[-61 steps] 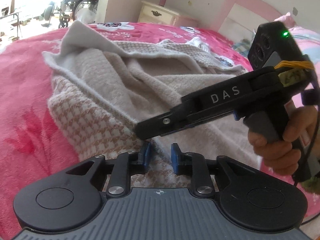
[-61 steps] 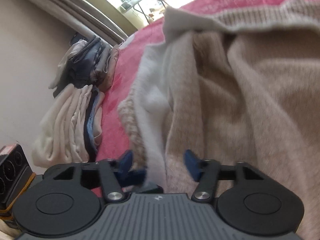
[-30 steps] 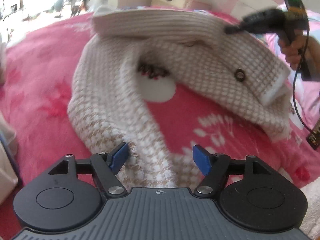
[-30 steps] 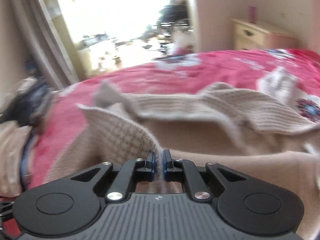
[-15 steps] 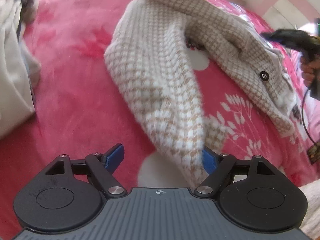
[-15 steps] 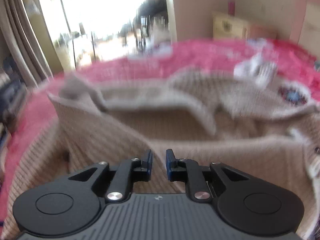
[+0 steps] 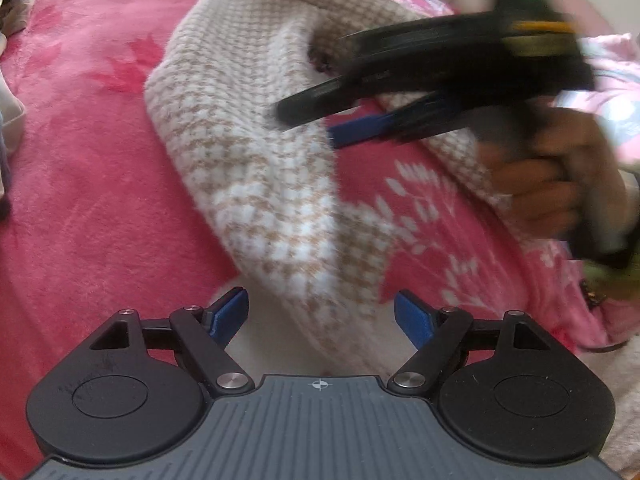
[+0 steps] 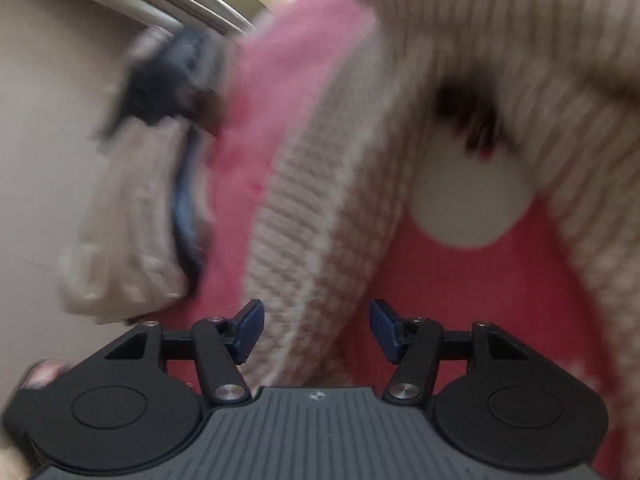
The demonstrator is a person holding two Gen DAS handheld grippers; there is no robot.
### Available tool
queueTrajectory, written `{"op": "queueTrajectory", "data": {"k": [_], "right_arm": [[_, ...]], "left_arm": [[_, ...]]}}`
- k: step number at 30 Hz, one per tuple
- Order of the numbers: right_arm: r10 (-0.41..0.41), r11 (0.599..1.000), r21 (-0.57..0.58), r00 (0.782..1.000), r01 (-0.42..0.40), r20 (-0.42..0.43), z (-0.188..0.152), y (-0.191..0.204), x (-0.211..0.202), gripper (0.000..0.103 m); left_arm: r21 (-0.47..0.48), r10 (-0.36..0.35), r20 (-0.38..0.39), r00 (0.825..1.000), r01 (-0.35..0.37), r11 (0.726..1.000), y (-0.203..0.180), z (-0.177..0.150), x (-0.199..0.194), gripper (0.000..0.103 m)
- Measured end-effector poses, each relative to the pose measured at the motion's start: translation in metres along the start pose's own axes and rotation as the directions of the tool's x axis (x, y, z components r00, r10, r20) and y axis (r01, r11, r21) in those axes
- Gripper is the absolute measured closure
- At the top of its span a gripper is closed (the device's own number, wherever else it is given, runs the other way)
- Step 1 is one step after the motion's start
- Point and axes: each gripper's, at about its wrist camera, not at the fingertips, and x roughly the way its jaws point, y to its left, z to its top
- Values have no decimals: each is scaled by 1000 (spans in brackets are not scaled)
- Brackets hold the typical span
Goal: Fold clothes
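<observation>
A beige-and-white houndstooth knit garment (image 7: 240,120) lies spread on the red floral blanket (image 7: 80,200). My left gripper (image 7: 320,312) is open low over a narrow strip of the garment, which runs between its blue pads without touching them. My right gripper (image 7: 308,124), blurred and held by a hand (image 7: 540,184), hovers over the garment's middle in the left wrist view. In the right wrist view my right gripper (image 8: 316,320) has its jaws opening, and a ribbed edge of the garment (image 8: 320,220) passes between the pads, which do not press on it.
A stack of folded clothes (image 8: 132,220) sits at the left against a pale wall. More cloth shows at the left edge (image 7: 8,120) of the left wrist view. Pink bedding (image 7: 600,80) lies at the far right.
My right gripper let go of the garment's edge, parted its jaws and swung down over the garment close to the left gripper. The left gripper shifted slightly along the knit strip.
</observation>
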Motion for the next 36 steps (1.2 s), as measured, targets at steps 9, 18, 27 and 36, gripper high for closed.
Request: {"op": "queueTrajectory", "data": {"k": [9,18,27,36], "right_arm": [[398,894,163,907,-417,140,33,2,-18,90],[294,811,324,817,-488,496,1,-122,-121,69],[170,827,399,852,-397,494,-32,-159,-125,44],[195,917,265,915,-298,354,-44,-142,-113,25]], "left_arm": [[-53,-128,56,990,131,990,20,-4,-32,22],[-71,-108,110,988,116,991,40,13,-44,9],[148,-46,145,988,24,989,25,49,7,9],[222,-153,185,971,111,969,22,102,54,9]]}}
